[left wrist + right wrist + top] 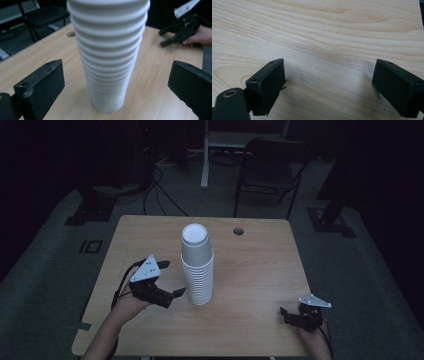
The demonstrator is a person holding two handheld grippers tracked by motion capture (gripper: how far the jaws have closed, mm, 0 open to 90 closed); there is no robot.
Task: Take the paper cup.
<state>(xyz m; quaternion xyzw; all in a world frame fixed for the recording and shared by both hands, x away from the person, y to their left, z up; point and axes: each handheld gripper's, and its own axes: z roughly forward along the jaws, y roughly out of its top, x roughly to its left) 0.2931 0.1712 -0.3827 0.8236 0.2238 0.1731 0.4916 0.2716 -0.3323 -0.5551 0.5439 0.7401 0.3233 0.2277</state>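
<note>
A tall stack of white paper cups [197, 267] stands upright near the middle of the wooden table [255, 270]. My left gripper [172, 278] is just left of the stack, open, its jaws pointing at the lower cups. In the left gripper view the stack [110, 55] rises close ahead of the left gripper [115, 82], in line with the gap between its wide-apart jaws and untouched by them. My right gripper [286, 316] rests low at the table's front right corner, far from the cups. In its own view the right gripper [329, 85] is open over bare wood.
A round cable hole [238, 231] sits near the table's far edge. A dark folding chair [270, 165] and a white table leg [204, 155] stand beyond the table, with cables on the floor. The other hand with its gripper [180, 31] shows past the stack.
</note>
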